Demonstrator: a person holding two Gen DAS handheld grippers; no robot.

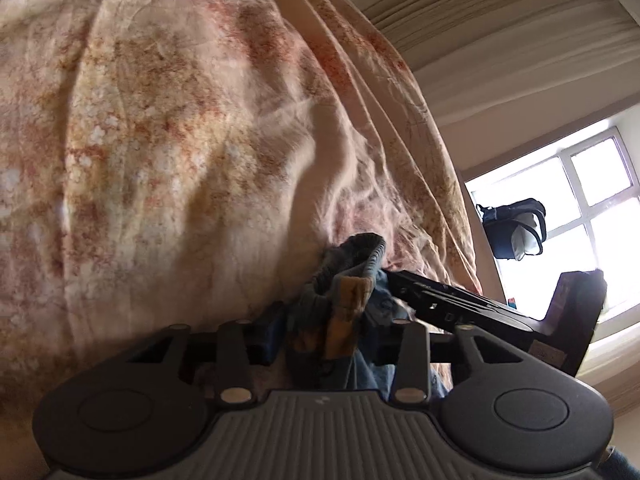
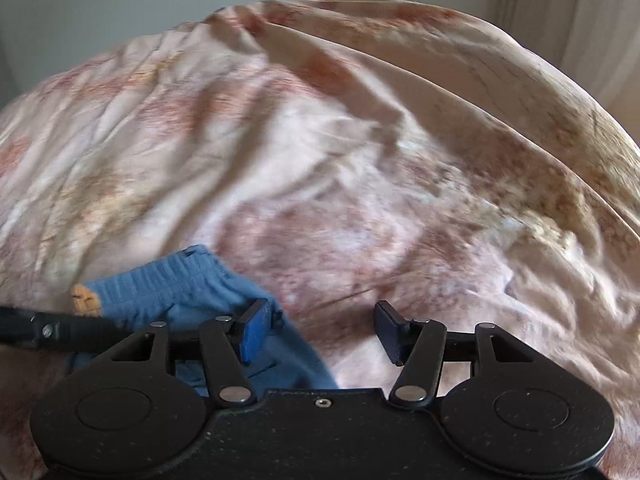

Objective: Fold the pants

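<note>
The blue pants (image 1: 340,280) are bunched up on the bed, ribbed waistband uppermost, with an orange-yellow patch showing. My left gripper (image 1: 324,328) is shut on this bunch; its left blue pad (image 1: 268,332) shows and the other is hidden behind the cloth. In the right wrist view the pants (image 2: 180,288) lie at the lower left, orange patch at their left edge. My right gripper (image 2: 324,330) stands open just above the bed, its left pad (image 2: 256,328) over the pants' edge and its right pad over bare bedspread. The right gripper's black finger (image 1: 460,304) reaches in beside the bunch.
A wrinkled pink and beige floral bedspread (image 2: 320,160) fills both views, with raised folds toward its far right side. A bright window (image 1: 580,208) with a dark bag (image 1: 514,228) hanging before it and pale curtains (image 1: 500,20) lie to the right.
</note>
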